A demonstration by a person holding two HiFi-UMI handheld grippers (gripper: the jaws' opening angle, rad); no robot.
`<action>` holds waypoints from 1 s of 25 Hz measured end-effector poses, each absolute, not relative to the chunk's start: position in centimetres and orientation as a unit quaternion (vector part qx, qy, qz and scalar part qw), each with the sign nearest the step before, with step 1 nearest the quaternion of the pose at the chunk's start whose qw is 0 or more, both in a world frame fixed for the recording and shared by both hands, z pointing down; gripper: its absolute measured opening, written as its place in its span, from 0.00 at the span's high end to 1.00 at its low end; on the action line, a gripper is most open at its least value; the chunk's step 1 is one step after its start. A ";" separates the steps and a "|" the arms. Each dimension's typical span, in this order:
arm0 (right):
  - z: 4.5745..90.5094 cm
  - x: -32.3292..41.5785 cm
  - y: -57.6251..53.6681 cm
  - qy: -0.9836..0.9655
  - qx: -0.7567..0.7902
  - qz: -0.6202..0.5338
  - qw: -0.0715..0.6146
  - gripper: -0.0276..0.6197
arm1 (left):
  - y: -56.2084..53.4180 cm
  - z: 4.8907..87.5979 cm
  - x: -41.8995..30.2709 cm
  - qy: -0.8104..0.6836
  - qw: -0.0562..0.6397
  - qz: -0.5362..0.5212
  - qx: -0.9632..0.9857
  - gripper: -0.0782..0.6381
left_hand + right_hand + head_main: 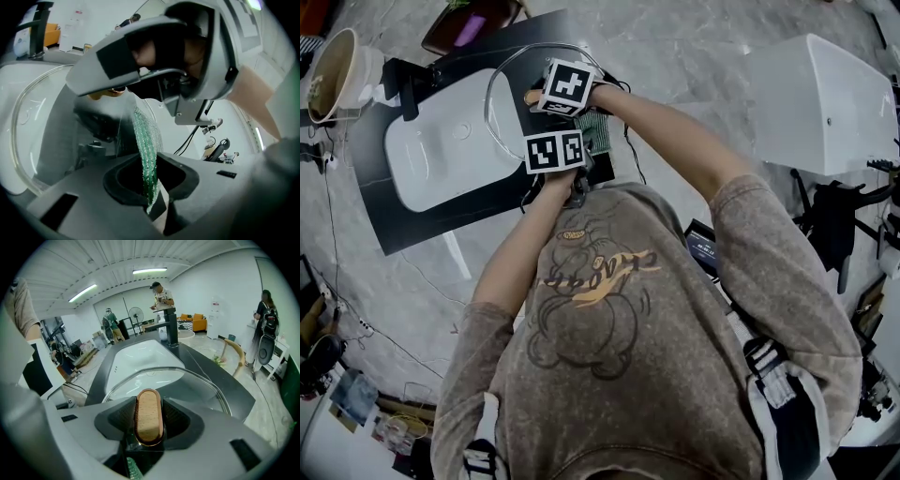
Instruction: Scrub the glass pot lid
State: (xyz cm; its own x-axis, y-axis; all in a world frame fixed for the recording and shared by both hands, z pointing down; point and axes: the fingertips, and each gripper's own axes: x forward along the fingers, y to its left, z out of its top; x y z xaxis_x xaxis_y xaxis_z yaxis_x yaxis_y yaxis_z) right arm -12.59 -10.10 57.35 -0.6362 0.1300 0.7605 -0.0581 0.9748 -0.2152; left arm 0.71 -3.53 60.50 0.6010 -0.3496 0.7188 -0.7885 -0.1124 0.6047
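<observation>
Head view, with both gripper views. One grey marble-patterned desk (pixel 694 56) carried one black panel (pixel 384 216) holding one white oval sink basin (pixel 441 155) with one black tap (pixel 171 326).

The task's thing, one round clear glass pot lid (pixel 187 380), was raised at the end of the basin nearest the person. Its rim arched over the basin edge and the black panel. This placing probably kept water and residue falling into the basin, and tilting the lid turned a face towards the scrubbing tool.

Two hand-held grippers were in use. The right hand-held gripper (pixel 149 420) had its jaws partly closed on either side of the lid's one oblong wooden knob with a copper-coloured rim (pixel 149 416). It pinched the knob so that the glass was steadied without being covered. The left hand-held gripper (pixel 150 180) had its jaws pressed together on the lower end of one green glittering mesh scrubbing cloth (pixel 143 140).

The cloth ran upward from those jaws to the underside of the right hand-held gripper, close beside the knob. Whether it touched the glass could not be told. Holding it by one end left most of its length free, presumably for wiping.

Scrubbing appeared to be in hand, or about to begin, near the knob.
</observation>
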 end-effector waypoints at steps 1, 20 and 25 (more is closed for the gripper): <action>57.4 -12.6 -10.1 -0.898 -0.020 0.110 0.426 0.66 | -3.5 60.6 0.5 -0.400 0.538 0.202 0.714 0.78; 57.5 -12.8 -10.0 -0.899 -0.025 0.099 0.427 0.66 | -1.3 60.2 -5.8 -0.424 0.509 0.235 0.711 0.78; 57.6 -13.0 -10.1 -0.899 -0.032 0.098 0.427 0.66 | -1.1 60.2 -7.9 -0.428 0.515 0.231 0.706 0.78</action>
